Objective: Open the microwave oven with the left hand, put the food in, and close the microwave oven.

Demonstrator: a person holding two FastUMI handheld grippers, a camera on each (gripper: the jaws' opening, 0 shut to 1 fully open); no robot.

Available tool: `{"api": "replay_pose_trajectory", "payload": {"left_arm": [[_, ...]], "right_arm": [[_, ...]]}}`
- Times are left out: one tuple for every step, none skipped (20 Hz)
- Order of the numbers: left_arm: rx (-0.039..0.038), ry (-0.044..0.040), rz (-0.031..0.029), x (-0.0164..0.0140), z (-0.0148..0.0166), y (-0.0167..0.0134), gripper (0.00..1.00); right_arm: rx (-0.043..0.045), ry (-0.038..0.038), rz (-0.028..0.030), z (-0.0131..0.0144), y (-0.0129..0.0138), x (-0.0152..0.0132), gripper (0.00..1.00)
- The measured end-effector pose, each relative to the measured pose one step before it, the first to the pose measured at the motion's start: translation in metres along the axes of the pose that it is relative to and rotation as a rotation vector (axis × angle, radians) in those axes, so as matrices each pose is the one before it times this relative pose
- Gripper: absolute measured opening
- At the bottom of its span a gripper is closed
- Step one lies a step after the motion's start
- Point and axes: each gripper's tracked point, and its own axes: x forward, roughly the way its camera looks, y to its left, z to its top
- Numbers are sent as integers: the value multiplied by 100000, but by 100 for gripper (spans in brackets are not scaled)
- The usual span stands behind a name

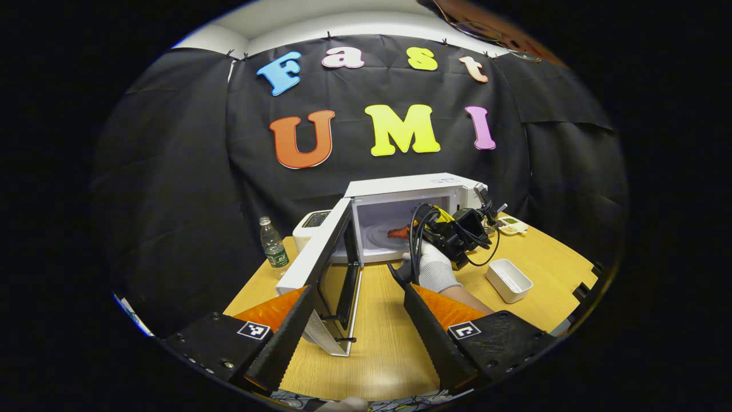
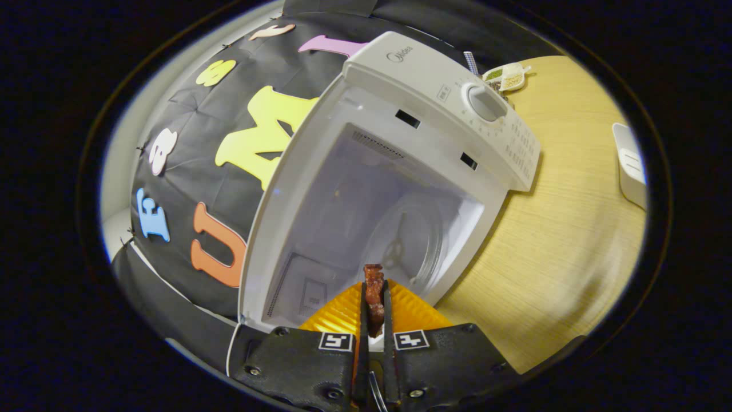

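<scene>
The white microwave (image 1: 403, 189) stands at the back of the wooden table with its door (image 1: 323, 260) swung wide to the left. My left gripper (image 1: 360, 289) is open; the door's near bottom corner lies between its fingers, closer to the left one. A gloved hand holds my right gripper (image 1: 452, 232) at the oven's mouth with a reddish-brown strip of food (image 1: 398, 232) in front of it. In the right gripper view, my right gripper (image 2: 374, 286) is shut on that food strip (image 2: 374, 276), facing the open cavity (image 2: 354, 200) and its glass turntable (image 2: 409, 240).
A water bottle (image 1: 274, 246) and a white toaster-like appliance (image 1: 311, 222) stand left of the microwave, behind the door. A white rectangular box (image 1: 509, 280) and a small dish of food (image 1: 510, 226) sit on the table to the right. The control knob (image 2: 483, 102) is on the oven's right panel.
</scene>
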Motion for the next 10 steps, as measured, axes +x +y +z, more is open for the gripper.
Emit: {"api": "replay_pose_trajectory", "payload": {"left_arm": [[-571, -221, 881, 56, 120, 210, 97], [-479, 591, 621, 115, -187, 147, 97], [-31, -750, 734, 118, 216, 165, 97], [-428, 543, -437, 52, -110, -237, 97], [454, -97, 709, -6, 65, -27, 97], [-206, 29, -85, 149, 64, -78, 97], [-476, 283, -139, 144, 41, -89, 97], [-122, -301, -286, -10, 111, -19, 97], [247, 196, -230, 46, 31, -169, 97], [331, 145, -37, -194, 18, -66, 97]], "right_arm": [[-234, -1245, -1809, -95, -471, 1029, 5], [-1309, -732, -1496, -83, -366, 936, 13], [-1504, -208, -660, -131, -137, 763, 13], [-1477, -836, 786, -17, 320, 503, 13], [-812, -1667, 81, 5, 37, 544, 7], [-1491, -1138, 375, 28, 161, 351, 16], [-3788, -619, 405, -155, 129, 399, 7], [-3595, -360, -28, -110, 244, 341, 16], [-3478, 274, 595, -8, 53, 278, 17], [-5232, -440, -376, 145, 30, 239, 10]]}}
